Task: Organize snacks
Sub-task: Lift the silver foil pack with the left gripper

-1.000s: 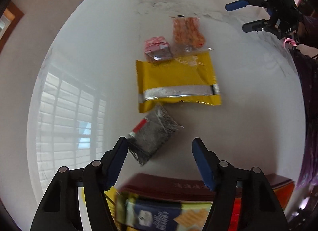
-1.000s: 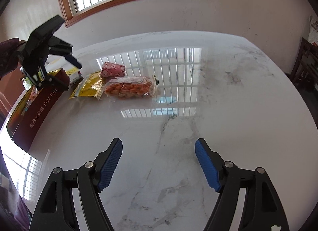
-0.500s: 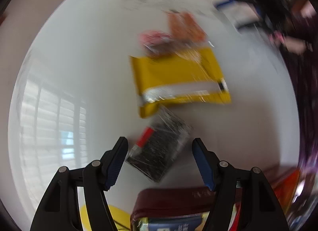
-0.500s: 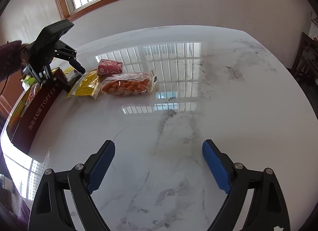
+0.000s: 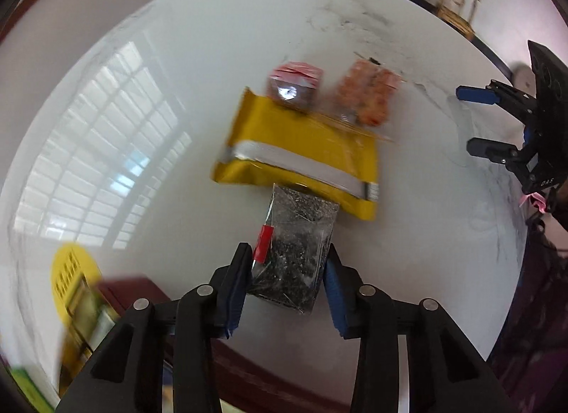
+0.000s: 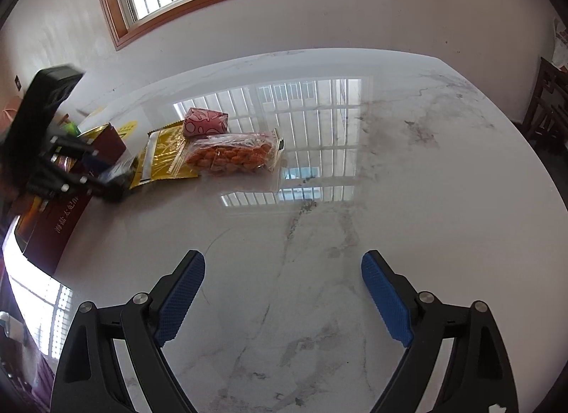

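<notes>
Left wrist view: left hand-held gripper [image 5: 287, 271] points steeply down, jaws closing w/ the clear packet of dark bits [image 5: 296, 253] between the blue pads, which look to be pressing its sides; packet's far end touches the crinkly yellow foil bag [image 5: 301, 150] on the glossy white marble desk [image 5: 177, 58]. Beyond lie a small pink pack [image 5: 294, 84] & a clear bag of orange snacks [image 5: 365, 95]; dark red box [image 6: 67, 214] sits at desk edge. Right hand-held gripper [image 6: 284, 295] hovers wide open over bare marble, nothing btw. its ribbed blue pads.
</notes>
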`<state>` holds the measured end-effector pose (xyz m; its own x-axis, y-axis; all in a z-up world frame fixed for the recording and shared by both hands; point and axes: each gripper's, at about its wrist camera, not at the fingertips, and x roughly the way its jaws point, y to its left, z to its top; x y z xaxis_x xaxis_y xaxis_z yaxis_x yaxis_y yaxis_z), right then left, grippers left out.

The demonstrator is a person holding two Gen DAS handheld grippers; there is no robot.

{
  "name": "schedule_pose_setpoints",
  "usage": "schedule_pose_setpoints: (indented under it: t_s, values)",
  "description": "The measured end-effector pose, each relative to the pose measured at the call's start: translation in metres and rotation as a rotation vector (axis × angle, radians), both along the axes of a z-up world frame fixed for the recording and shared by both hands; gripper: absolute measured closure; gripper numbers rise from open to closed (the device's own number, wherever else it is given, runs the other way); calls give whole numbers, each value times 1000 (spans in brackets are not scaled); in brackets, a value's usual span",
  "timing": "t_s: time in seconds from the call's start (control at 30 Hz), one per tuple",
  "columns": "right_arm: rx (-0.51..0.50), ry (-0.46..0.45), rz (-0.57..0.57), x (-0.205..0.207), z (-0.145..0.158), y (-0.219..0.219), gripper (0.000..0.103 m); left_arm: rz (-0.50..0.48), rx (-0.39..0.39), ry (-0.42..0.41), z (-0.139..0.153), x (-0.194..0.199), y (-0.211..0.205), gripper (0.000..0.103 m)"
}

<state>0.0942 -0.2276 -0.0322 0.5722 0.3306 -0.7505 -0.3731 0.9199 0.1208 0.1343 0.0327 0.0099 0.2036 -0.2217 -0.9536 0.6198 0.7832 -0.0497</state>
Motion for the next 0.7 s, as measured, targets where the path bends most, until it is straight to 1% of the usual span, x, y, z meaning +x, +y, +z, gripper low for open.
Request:
schedule_pose_setpoints:
  t_s: [0.07,0.13,0.2,0.23,0.27,0.33,0.43,0.47,0.5,0.53,0.67,0.7]
  values:
    - [4,-6,-2,-1,1,0,15,89,-40,-3,3,-10,0,64]
    - [8,-15,-4,0,1,-2,14,194,-97,-15,4,-28,6,66]
    - [9,-20,-7,-1,2,-1,14,314,-181,6,4,-42,9,66]
    - [7,-19,-11,-1,1,-1,14,373,-244,16,5,-53,10,66]
    - [5,-17,-16,0,1,0,14,403,-274,12,6,-61,10,66]
    - [7,-8,-20,1,1,0,14,461,-318,-27,9,-80,7,66]
    - [2,2,-31,2,0,-1,14,520,-391,-43,14,-103,-1,66]
    - [-4,13,-36,4,-1,0,14,524,-390,-62,16,-109,-3,66]
    - [-7,16,-40,6,-1,0,14,521,-372,-97,18,-117,-9,66]
    - [-1,15,-43,7,0,0,14,518,-362,-114,19,-121,-11,66]
    - [86,20,-23,14,8,8,13,525,-356,-145,21,-141,-18,66]
    - [103,15,-14,17,10,13,12,525,-352,-151,20,-143,-23,66]
